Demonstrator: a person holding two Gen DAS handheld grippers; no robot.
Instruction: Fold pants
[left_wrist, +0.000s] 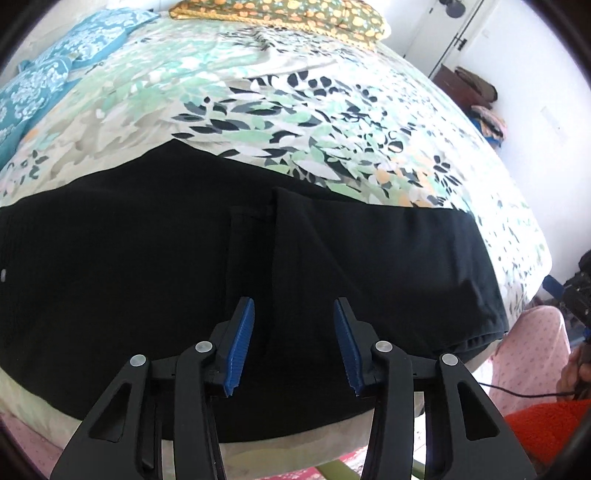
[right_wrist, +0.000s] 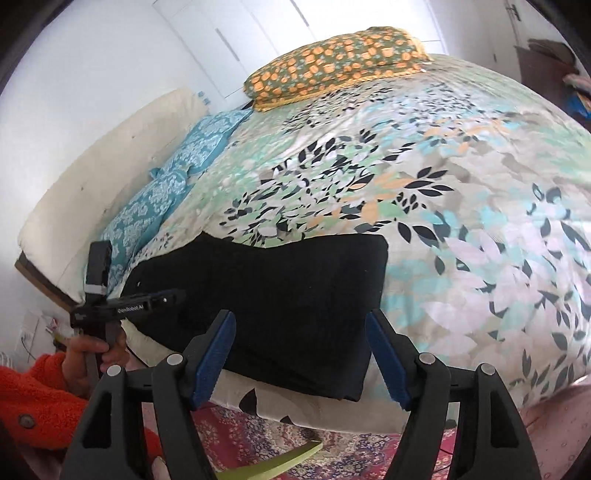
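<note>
The black pants (left_wrist: 147, 266) lie folded flat along the near edge of the bed, with a doubled layer to the right. They also show in the right wrist view (right_wrist: 280, 295) as a folded black slab at the bed's edge. My left gripper (left_wrist: 293, 343) is open and empty, hovering just above the pants near the front edge. My right gripper (right_wrist: 301, 354) is open and empty, just above the right end of the pants. The left gripper body (right_wrist: 125, 306) shows at the left in the right wrist view, held by a hand.
The floral bedspread (left_wrist: 332, 122) covers the bed. An orange-patterned pillow (right_wrist: 332, 62) and blue patterned pillows (right_wrist: 173, 184) lie at the far side. A patterned red rug (right_wrist: 280, 435) is on the floor below the bed edge. A dark cabinet (left_wrist: 461, 85) stands by the wall.
</note>
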